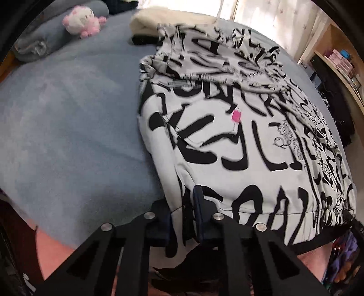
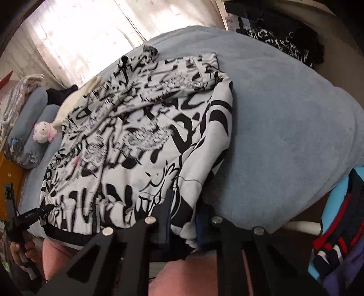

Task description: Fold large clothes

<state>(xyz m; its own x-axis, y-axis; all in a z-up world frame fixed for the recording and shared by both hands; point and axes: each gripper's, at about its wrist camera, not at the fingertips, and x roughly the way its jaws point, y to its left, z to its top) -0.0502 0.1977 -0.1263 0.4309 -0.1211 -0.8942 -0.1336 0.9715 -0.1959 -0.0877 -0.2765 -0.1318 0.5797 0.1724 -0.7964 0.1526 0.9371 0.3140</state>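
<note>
My left gripper (image 1: pixel 185 218) pinches near hem of white black-graffiti-print soft fabric jacket (image 1: pixel 238 127); right gripper (image 2: pixel 182 216) pinches hem's other corner. I judge cloth light, limp, sags between grips; hold hem corners. Jacket lies on grey-blue fleece bed (image 1: pixel 68 118); pink plush toy (image 1: pixel 83 20) beyond.

Both wrist views look down, sharing the garment (image 1: pixel 227 136)

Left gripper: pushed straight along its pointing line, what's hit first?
The black-and-white printed garment: the left gripper is already shut on its near hem, and the blue bed cover probably lies right beneath.
</note>
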